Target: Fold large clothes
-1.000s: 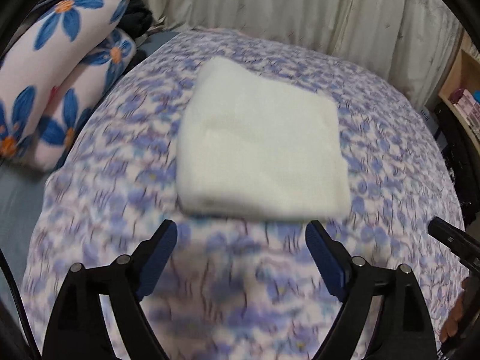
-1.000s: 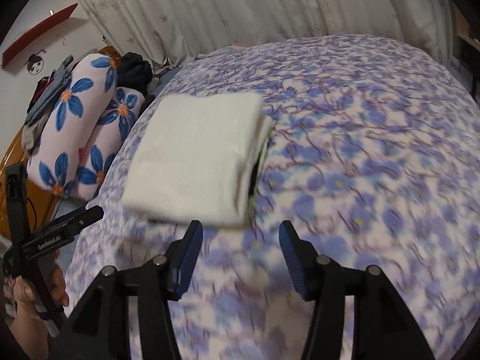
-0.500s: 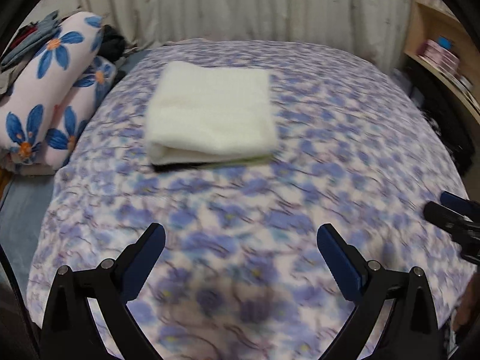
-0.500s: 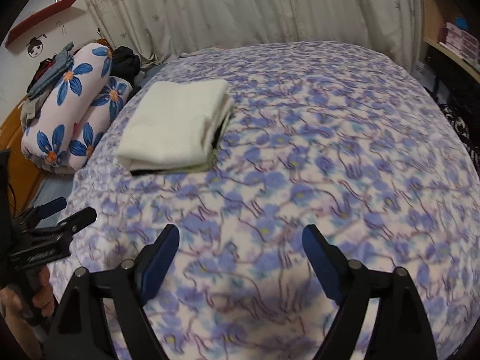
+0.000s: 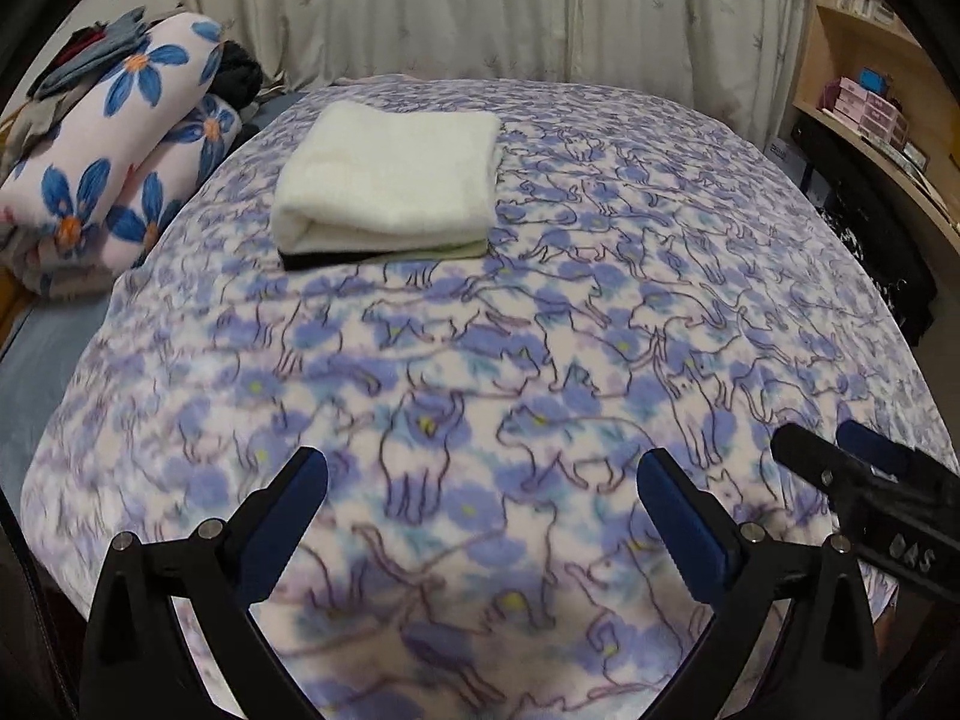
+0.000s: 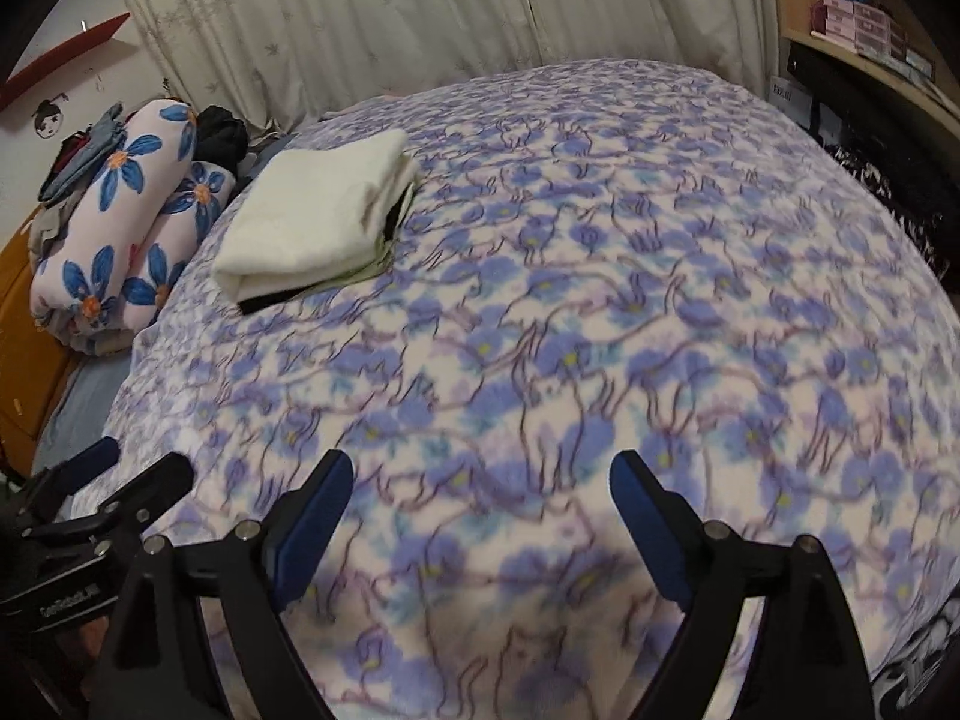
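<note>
A folded white garment (image 5: 390, 180) lies on top of a small stack at the far left of the bed, with a black layer and a pale green layer under it. It also shows in the right wrist view (image 6: 318, 216). My left gripper (image 5: 480, 486) is open and empty, well back from the stack, over the near part of the blue flowered bedspread (image 5: 600, 330). My right gripper (image 6: 480, 486) is open and empty too, over the bedspread (image 6: 660, 270). Each gripper appears at the edge of the other's view.
Rolled flower-print bedding (image 5: 114, 162) with dark clothes on it lies left of the bed. Curtains (image 5: 480, 6) hang behind. A wooden shelf (image 5: 870, 108) with boxes stands at the right, dark items below it.
Both grippers have pulled back from the folded stack and opened wider. The stack now sits farther away and has not moved on the bed.
</note>
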